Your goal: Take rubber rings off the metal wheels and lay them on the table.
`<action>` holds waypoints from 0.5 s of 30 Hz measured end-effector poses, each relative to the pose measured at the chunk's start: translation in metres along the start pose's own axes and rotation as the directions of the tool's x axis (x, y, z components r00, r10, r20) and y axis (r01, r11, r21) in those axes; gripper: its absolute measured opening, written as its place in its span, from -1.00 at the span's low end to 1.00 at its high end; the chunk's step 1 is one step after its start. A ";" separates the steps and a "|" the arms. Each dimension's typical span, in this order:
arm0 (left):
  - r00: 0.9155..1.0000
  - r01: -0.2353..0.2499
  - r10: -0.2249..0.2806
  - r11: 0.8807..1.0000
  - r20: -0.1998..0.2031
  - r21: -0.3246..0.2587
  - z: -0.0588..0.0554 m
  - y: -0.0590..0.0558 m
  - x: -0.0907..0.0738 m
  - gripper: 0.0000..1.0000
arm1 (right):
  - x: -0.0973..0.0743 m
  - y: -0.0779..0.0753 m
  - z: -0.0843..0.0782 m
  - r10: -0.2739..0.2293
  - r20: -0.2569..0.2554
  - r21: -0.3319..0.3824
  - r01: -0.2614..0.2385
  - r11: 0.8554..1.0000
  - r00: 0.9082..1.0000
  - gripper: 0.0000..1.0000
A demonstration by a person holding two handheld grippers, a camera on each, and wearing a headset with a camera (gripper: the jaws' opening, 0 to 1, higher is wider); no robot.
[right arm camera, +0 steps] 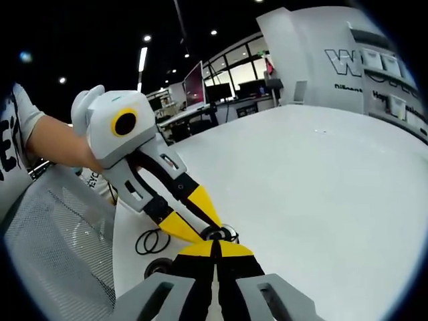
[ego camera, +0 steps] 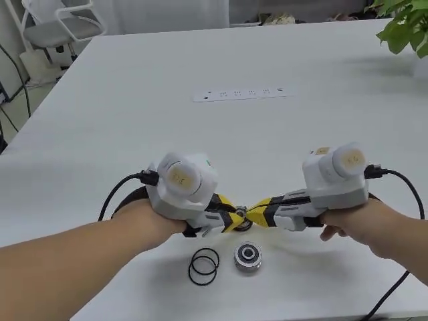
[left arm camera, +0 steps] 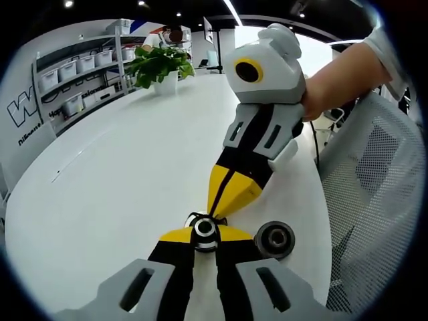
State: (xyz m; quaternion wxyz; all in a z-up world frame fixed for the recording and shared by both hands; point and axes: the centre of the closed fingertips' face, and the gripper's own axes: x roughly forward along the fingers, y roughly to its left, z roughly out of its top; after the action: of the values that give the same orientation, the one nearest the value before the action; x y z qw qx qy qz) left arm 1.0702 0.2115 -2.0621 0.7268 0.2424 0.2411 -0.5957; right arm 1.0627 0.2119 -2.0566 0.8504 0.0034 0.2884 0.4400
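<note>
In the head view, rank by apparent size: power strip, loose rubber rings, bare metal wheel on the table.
1. power strip, clearly largest, despite lying farthest.
2. rubber rings, the overlapping pair.
3. bare metal wheel, only slightly smaller than the pair; nearly alike.

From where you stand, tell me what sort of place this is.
Probably an open-plan office or workshop showroom: a long white table with a built-in power strip, an office chair at its far corner, shelves of storage bins along a wall, and monitors on desks farther off.
</note>
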 end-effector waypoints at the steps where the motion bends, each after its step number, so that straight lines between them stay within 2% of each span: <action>1: 1.000 0.001 -0.001 1.000 0.000 0.001 0.000 0.000 0.000 -0.88 | 0.000 0.000 0.000 0.002 0.001 0.003 -0.002 1.000 1.000 -1.00; 4: 1.000 0.001 -0.001 1.000 0.001 0.000 0.000 -0.001 0.000 -0.88 | 0.000 0.003 0.003 0.014 0.019 0.008 -0.014 1.000 1.000 -1.00; 6: 1.000 0.000 0.000 1.000 0.002 0.000 0.000 -0.001 0.000 -0.88 | 0.003 0.017 0.012 0.078 0.056 0.021 -0.080 0.997 0.995 -1.00; 7: 1.000 0.001 -0.001 1.000 -0.002 -0.003 -0.001 -0.001 0.000 -0.88 | 0.003 0.006 0.015 0.027 0.057 -0.058 -0.024 0.998 0.998 -1.00; 8: 1.000 0.000 0.000 1.000 0.001 -0.004 -0.001 0.000 0.001 -0.88 | 0.002 0.011 0.011 0.046 0.038 -0.025 -0.045 0.999 0.998 -1.00; 9: 1.000 0.000 0.000 1.000 0.000 -0.003 -0.001 0.000 0.001 -0.88 | 0.002 0.011 0.011 0.047 0.037 -0.022 -0.046 0.999 0.998 -1.00; 15: 1.000 -0.020 0.020 1.000 -0.001 -0.014 -0.002 0.001 0.002 -0.86 | 0.001 0.007 0.009 0.019 0.036 -0.056 -0.017 0.998 0.999 -1.00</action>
State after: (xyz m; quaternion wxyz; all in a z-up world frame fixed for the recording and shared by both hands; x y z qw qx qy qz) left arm 1.0711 0.2112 -2.0650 0.7341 0.2403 0.2432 -0.5867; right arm 1.0627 0.2187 -2.0478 0.8513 -0.0098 0.2602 0.4554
